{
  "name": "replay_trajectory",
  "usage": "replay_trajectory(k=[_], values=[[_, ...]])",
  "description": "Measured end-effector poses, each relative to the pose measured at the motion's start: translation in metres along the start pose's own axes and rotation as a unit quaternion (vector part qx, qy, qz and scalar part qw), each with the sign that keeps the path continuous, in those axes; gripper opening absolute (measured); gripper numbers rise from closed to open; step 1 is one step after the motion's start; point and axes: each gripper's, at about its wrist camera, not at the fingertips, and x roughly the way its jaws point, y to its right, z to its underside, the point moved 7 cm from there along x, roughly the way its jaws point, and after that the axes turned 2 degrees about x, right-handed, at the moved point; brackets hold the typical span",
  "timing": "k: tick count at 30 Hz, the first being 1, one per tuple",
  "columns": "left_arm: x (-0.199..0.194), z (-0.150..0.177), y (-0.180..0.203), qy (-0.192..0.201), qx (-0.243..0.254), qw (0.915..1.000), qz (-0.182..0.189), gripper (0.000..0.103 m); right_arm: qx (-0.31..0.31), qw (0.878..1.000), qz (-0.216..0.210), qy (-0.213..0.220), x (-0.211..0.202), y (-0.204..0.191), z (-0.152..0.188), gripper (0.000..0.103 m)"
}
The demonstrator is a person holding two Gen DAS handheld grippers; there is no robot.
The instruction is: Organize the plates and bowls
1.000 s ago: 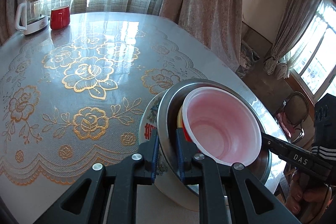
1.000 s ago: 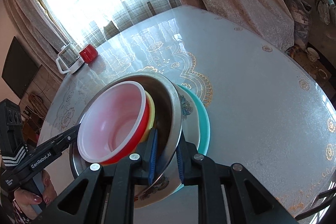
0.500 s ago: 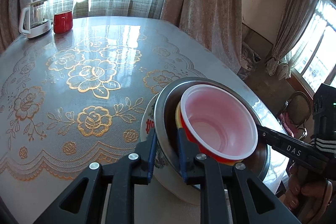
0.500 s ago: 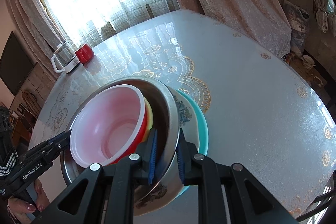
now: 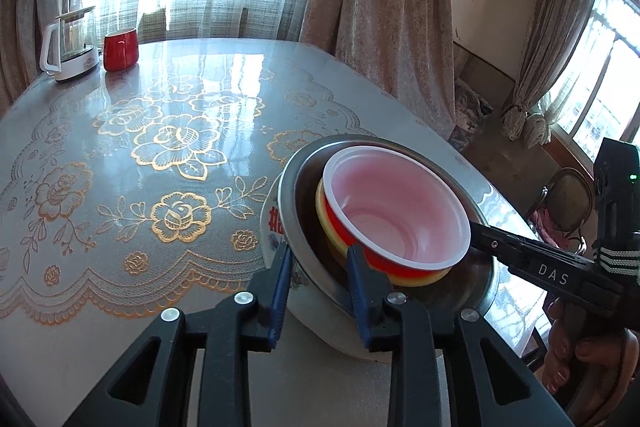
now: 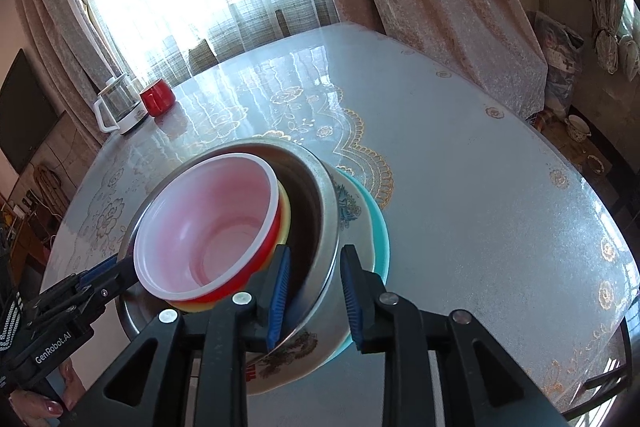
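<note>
A red bowl with a pale inside nests in a yellow bowl inside a steel bowl. The steel bowl sits on a patterned white plate, which lies on a teal plate. My left gripper is open, its fingers straddling the steel bowl's near rim. My right gripper is open and straddles the opposite rim. Each gripper shows in the other's view, the right one and the left one.
The stack stands near the edge of a round table with a gold-flowered cloth. A glass kettle and a red mug stand at the far side. Curtains, windows and a chair surround the table.
Both grippers were shut on the steel bowl's rim and have opened. The stack sits lower and level on the table. The cameras have drawn back slightly.
</note>
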Motion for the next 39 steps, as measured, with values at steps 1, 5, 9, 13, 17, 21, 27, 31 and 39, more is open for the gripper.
replay_trajectory(k=[1, 5, 9, 13, 17, 21, 27, 31, 39], values=[[-0.001, 0.001, 0.001, 0.002, 0.003, 1.0, -0.003, 0.03, -0.002, 1.0, 0.001, 0.0, 0.0, -0.001, 0.001, 0.026], [-0.008, 0.005, 0.006, 0.01, 0.02, 0.9997, -0.011, 0.032, -0.008, 1.0, 0.005, -0.001, 0.0, -0.004, 0.004, 0.026], [-0.016, 0.008, 0.008, 0.017, 0.033, 0.9992, -0.017, 0.039, -0.012, 1.0, 0.003, 0.0, -0.002, -0.007, 0.007, 0.026], [-0.025, 0.012, 0.008, 0.027, 0.04, 0.9986, -0.022, 0.051, -0.023, 1.0, 0.01, 0.006, -0.005, -0.011, 0.01, 0.03], [-0.032, 0.019, 0.003, 0.03, 0.055, 0.997, -0.046, 0.065, -0.039, 0.999, 0.018, 0.018, -0.012, -0.016, 0.015, 0.034], [-0.022, 0.043, -0.011, -0.017, 0.048, 0.996, -0.073, 0.072, -0.035, 0.999, 0.018, 0.024, -0.019, -0.017, 0.019, 0.037], [-0.014, 0.07, -0.033, -0.056, -0.007, 0.9965, -0.062, 0.072, -0.041, 0.998, 0.012, 0.042, -0.034, -0.021, 0.029, 0.04], [-0.024, 0.071, -0.036, -0.044, -0.018, 0.9968, -0.064, 0.072, -0.058, 0.997, 0.014, 0.053, -0.043, -0.029, 0.035, 0.041], [-0.04, 0.071, -0.015, -0.041, 0.035, 0.9933, -0.102, 0.084, -0.087, 0.996, -0.001, 0.034, -0.048, -0.045, 0.056, 0.042]])
